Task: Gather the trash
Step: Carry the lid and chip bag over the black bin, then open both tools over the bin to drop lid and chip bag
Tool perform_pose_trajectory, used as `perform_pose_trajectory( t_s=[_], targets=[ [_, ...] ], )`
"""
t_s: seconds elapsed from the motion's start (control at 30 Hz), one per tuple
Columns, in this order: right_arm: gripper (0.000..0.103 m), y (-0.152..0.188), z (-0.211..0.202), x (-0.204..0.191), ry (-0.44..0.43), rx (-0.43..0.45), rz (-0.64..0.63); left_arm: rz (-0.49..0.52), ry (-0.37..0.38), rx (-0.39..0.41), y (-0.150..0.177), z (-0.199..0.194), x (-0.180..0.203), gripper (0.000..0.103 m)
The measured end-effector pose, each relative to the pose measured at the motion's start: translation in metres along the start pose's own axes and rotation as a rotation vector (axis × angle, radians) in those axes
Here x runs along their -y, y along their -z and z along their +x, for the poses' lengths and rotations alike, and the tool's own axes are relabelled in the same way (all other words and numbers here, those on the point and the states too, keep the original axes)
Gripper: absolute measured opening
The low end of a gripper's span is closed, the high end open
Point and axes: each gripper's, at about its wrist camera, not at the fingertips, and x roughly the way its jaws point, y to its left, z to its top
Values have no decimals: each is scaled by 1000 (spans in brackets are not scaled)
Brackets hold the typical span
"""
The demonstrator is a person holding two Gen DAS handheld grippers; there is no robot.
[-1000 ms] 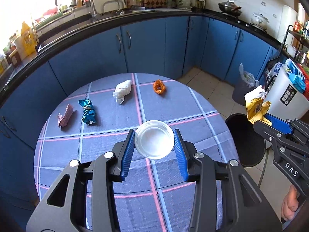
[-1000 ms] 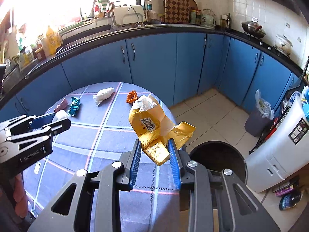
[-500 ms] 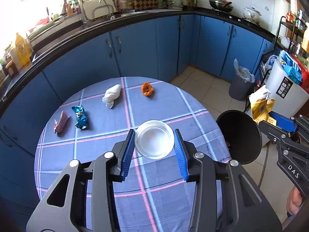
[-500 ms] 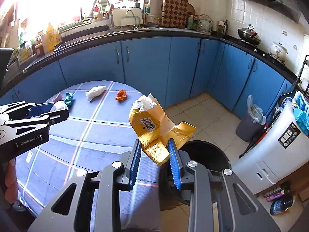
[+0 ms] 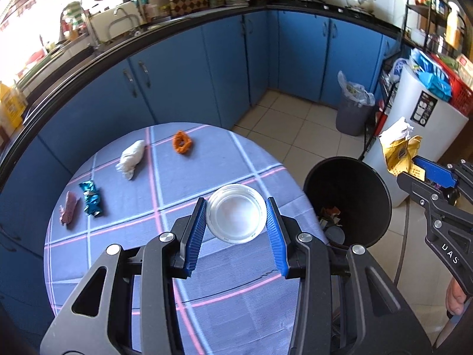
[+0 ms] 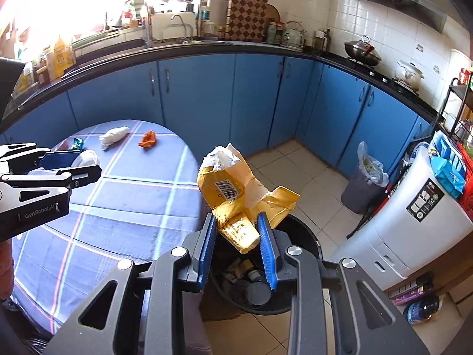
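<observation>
My left gripper (image 5: 236,217) is shut on a clear round plastic lid (image 5: 236,217), held above the right side of the round checked table (image 5: 165,266). My right gripper (image 6: 236,230) is shut on a crumpled yellow paper bag (image 6: 233,195) with white paper in its top, right over the black bin (image 6: 298,230). In the left wrist view that bin (image 5: 363,192) stands on the floor beside the table, with scraps inside. On the table lie a white crumpled wad (image 5: 131,158), an orange wrapper (image 5: 181,146), a blue foil wrapper (image 5: 92,198) and a pink wrapper (image 5: 68,211).
Blue kitchen cabinets (image 5: 177,80) curve behind the table. A grey lined bin (image 5: 353,111) stands by the far cabinets. A white appliance (image 6: 414,216) with a red basket on top is just right of the black bin. Bottles (image 6: 419,304) lie on the floor near it.
Both grippers have moved right with their loads. The lid now hangs nearer the table's right edge, and the yellow bag has gone from above the table edge to above the black bin.
</observation>
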Motion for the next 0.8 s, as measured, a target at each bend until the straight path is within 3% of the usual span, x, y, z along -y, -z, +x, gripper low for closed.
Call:
perform_pose_trajectory(
  t_s=[0.8],
  targets=[
    [30,4,31,60,84,-16,75,171,65,-6,-42,42,84,41]
  ],
)
